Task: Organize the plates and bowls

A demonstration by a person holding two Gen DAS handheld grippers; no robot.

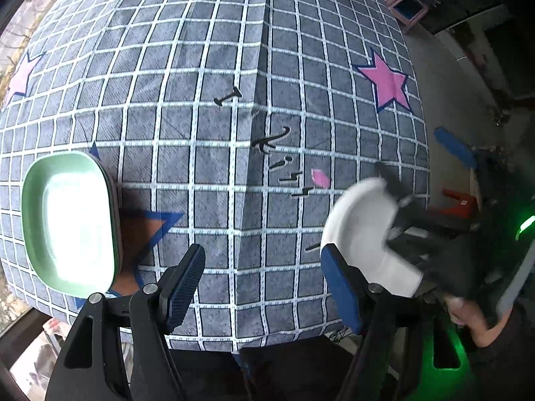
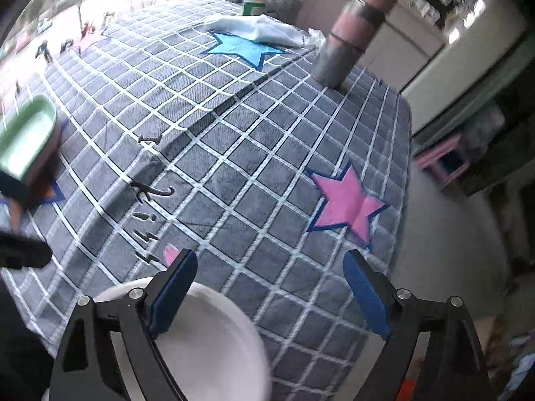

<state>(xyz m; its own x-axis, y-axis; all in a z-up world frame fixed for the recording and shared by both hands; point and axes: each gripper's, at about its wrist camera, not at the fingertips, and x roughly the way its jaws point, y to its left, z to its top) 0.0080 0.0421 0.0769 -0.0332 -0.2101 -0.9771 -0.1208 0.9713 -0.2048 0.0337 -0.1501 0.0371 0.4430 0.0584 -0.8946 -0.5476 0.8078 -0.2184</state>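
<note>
A green rectangular dish (image 1: 68, 222) sits at the left of the checked cloth (image 1: 207, 67), left of my left gripper (image 1: 264, 284), which is open and empty above the cloth. A white round plate (image 1: 361, 230) lies near the table's right edge, under the right gripper, which shows blurred in the left wrist view. In the right wrist view my right gripper (image 2: 271, 290) is open above the white plate (image 2: 214, 341), its left finger over the plate. The green dish (image 2: 28, 137) shows blurred at far left there.
A pink and grey cylinder (image 2: 354, 33) stands at the far end of the table beside a pale cloth (image 2: 260, 30) and a green bottle (image 2: 254, 0). A pink stool (image 2: 444, 163) stands on the floor past the table's right edge.
</note>
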